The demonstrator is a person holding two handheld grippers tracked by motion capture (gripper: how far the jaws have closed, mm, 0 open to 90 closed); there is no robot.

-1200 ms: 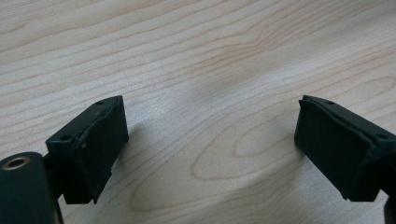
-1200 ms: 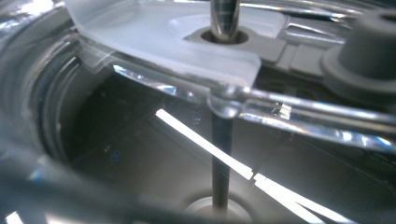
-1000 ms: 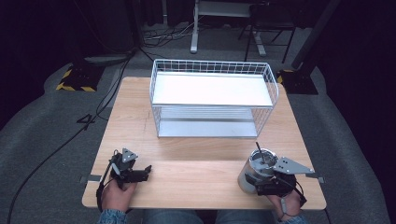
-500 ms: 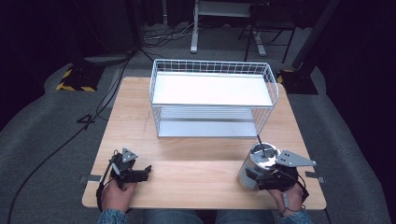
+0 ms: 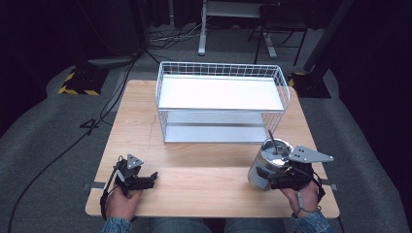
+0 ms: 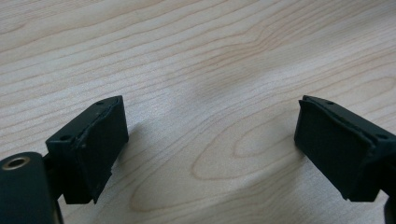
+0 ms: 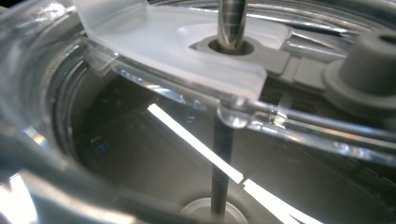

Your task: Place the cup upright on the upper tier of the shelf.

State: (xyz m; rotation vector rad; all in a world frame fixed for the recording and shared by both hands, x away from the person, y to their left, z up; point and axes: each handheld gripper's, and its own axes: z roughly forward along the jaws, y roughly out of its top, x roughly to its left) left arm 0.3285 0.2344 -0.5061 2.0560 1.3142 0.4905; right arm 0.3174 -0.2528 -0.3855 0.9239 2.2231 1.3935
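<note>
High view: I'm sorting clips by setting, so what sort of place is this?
Probably a lab or studio recording space: a lone wooden table on grey carpet, dark surroundings, floor cables and hazard-striped stand feet.

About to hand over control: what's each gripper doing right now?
Left gripper: open, nothing between its fingers.
Right gripper: closed on the steel tumbler.
</note>
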